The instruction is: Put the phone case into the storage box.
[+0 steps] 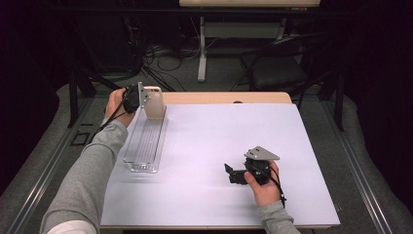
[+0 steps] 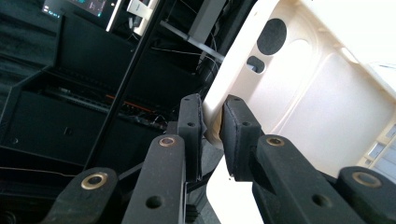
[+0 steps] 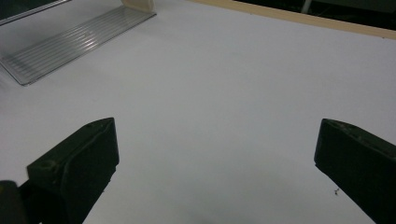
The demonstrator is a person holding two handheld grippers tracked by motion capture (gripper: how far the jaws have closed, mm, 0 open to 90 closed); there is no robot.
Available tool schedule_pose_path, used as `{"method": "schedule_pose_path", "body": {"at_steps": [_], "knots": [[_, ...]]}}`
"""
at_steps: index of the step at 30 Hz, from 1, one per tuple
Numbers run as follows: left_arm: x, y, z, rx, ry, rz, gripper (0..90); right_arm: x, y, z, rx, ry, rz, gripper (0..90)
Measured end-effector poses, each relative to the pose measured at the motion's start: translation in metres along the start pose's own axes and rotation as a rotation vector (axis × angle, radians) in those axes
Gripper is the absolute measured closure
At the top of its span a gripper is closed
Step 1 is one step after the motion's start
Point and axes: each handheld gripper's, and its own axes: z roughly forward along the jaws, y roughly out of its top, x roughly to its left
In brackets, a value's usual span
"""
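No text, label, brand, number or sign can be read here. The lit screen [image 2: 81,7] at the top of the left gripper view is too blurred to make out.

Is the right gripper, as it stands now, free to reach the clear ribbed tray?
Probably yes. The right gripper rests with jaws open on the bare white table, and nothing lies between it and the clear ribbed tray. The left gripper holds a cream phone case at the tray's far end.

Lab: dark curtains, floor cables [image 1: 165,61]
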Motion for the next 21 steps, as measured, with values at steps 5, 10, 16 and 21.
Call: {"method": "schedule_pose_path", "body": {"at_steps": [5, 10, 16, 21], "knots": [[-0.0004, 0.0011, 0.0005, 0.002, -0.005, -0.009, 76.8, -0.0002, -0.0001, 0.0, 0.0, 0.001, 0.0, 0.0], [0.0001, 0.0011, 0.0016, -0.005, -0.013, -0.02, 73.5, -0.0004, -0.0002, 0.0, 0.006, 0.0, -0.001, 0.0], [0.0002, 0.0004, 0.0021, -0.015, -0.01, -0.018, 66.4, 0.0, -0.001, 0.0011, 0.007, 0.001, -0.003, 0.0], [0.0016, -0.0004, 0.0017, -0.017, 0.006, -0.018, 57.4, 0.0, -0.001, 0.0012, 0.006, 0.0, -0.004, 0.0]]}}
